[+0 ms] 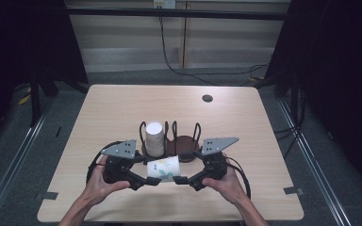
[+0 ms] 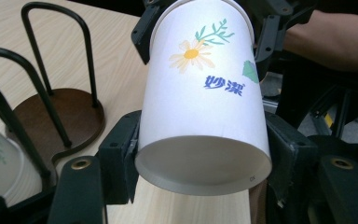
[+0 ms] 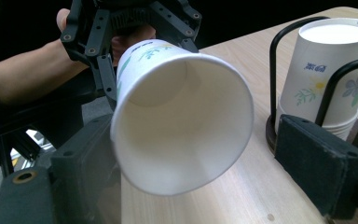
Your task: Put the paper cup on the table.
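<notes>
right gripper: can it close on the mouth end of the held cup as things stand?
Probably yes. The cup lies sideways, its base end clamped by the left gripper. Its open rim sits between the right gripper's open jaws; nothing blocks them.

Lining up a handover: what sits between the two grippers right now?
A paper cup on its side, bridging the left gripper and right gripper, clearest in the high view.

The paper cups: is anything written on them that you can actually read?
"妙潔", in blue characters under the daisy on the held cup.
A tiny mark near that cup's bottom rim: too small to read.
Blue print on the stacked cups in the rack: blurred, unreadable.
</notes>
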